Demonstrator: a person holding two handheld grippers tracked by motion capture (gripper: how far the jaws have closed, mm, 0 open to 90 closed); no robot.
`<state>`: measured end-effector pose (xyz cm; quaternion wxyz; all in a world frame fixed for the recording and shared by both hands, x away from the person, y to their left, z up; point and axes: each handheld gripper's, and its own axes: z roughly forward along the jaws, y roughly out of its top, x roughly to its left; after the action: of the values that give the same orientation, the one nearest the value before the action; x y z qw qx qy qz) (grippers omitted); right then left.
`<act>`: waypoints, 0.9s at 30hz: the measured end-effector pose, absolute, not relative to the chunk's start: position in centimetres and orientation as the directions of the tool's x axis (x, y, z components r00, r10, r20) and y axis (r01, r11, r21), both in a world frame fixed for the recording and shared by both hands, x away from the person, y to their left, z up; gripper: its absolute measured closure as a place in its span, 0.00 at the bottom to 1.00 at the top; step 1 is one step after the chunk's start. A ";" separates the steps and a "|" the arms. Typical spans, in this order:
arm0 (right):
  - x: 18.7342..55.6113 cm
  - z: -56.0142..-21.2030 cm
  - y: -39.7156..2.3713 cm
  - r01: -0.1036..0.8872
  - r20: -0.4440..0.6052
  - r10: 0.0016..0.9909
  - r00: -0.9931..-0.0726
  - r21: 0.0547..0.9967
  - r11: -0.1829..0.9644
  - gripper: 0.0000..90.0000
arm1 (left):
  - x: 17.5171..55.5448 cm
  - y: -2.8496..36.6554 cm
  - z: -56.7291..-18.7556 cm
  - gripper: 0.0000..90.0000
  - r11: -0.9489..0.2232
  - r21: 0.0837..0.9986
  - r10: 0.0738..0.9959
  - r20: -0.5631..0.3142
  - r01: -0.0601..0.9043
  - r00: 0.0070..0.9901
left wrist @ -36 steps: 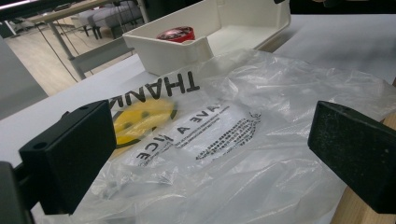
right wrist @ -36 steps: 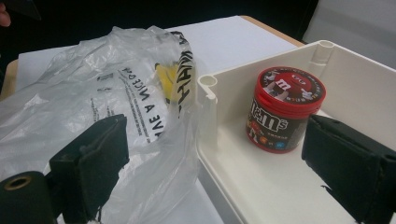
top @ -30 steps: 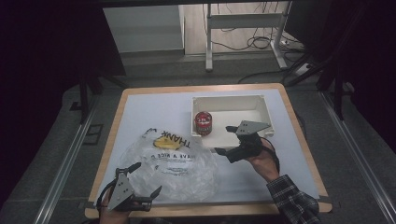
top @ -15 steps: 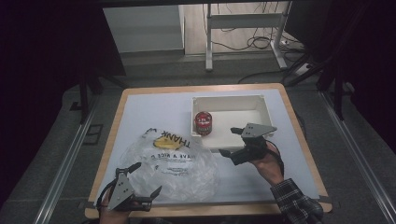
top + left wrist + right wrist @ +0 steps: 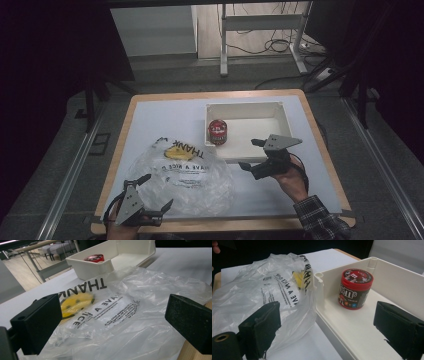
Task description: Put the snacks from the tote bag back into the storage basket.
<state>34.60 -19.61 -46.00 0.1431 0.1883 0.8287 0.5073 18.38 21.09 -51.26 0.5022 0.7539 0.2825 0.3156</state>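
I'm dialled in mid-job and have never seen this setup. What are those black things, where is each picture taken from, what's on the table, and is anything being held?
No robot here: a person holds a two-jaw hand tool in each hand. The high view looks down on the table from above the person's side. It shows the left gripper near the table's front edge and the right gripper by the white tray. The other two pictures come from cameras riding on the grippers; the black blocks at the bottom are their jaws. On the table lie a crumpled clear plastic bag and the tray, with a red candy jar standing upright inside. Both grippers are open and hold nothing.
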 end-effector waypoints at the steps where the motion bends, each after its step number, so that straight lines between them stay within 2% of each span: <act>1: 34.5 -46.0 -19.7 0.166 -0.046 0.459 -0.887 0.896 0.413 0.08 | 18.4 21.1 -51.3 0.01 -0.336 0.936 0.743 0.192 0.109 0.641; 27: 33.4 -46.2 -22.4 0.209 -0.004 0.491 -0.871 0.901 0.379 0.06 | 18.4 21.0 -51.3 0.01 -0.339 0.934 0.741 0.194 0.109 0.643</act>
<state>33.37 -22.44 -46.23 0.1366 0.2137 0.8190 0.5147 18.38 20.98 -51.29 0.5012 0.7552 0.2814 0.3153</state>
